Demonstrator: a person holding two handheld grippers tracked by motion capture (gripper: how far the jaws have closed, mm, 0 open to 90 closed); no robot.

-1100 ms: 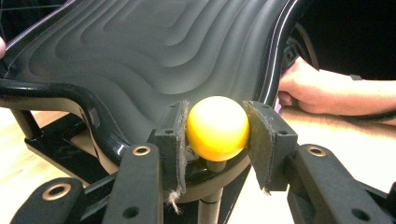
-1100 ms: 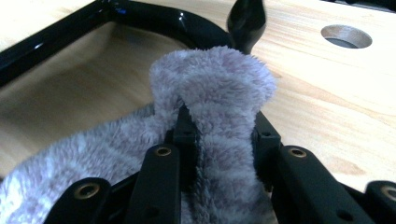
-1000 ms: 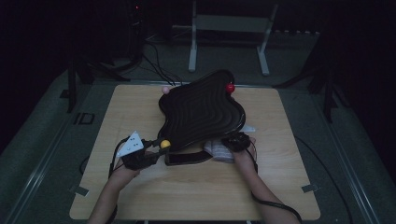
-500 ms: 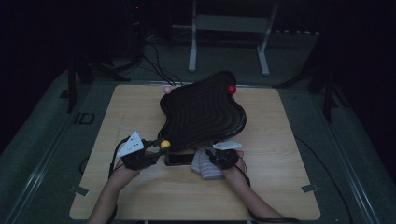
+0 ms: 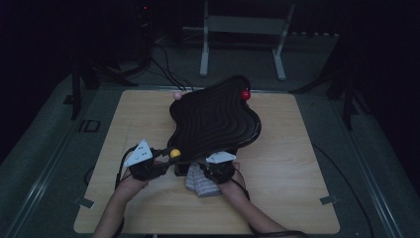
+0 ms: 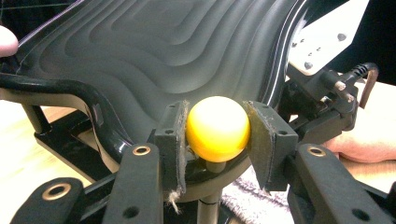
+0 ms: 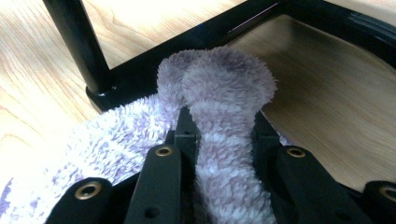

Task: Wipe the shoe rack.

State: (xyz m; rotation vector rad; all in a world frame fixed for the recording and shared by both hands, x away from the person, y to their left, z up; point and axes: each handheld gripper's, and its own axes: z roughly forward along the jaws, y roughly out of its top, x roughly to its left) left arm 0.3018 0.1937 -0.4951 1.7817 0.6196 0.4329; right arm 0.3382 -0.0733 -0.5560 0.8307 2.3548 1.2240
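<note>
In the high view, a black wavy tray stands tilted on a black stand near the middle of the wooden table. A red ball sits at its far edge and a pink ball at its far left corner. The left gripper reaches in from the near left and meets a yellow ball at the tray's near edge. The right gripper lies just beside it, under the tray's near rim, with a fluffy striped cloth bunched on the table at its tip.

In the left gripper view, the 2 jaws are clenched on the yellow ball, 1 pad on each side, and the ball rests on a short post at the tray's lower edge. The person's other hand shows at the right.

In the right gripper view, the jaws are clamped on a fold of the cloth, which bulges out past the tips, close to the black stand frame.

The risks, judged from here: the cloth hangs loose under the tray, so it could snag on the stand frame and drag it. A pull on the yellow ball could tip the tray and roll the other 2 balls off. The thick pile could also slip out of a shallow pinch.
</note>
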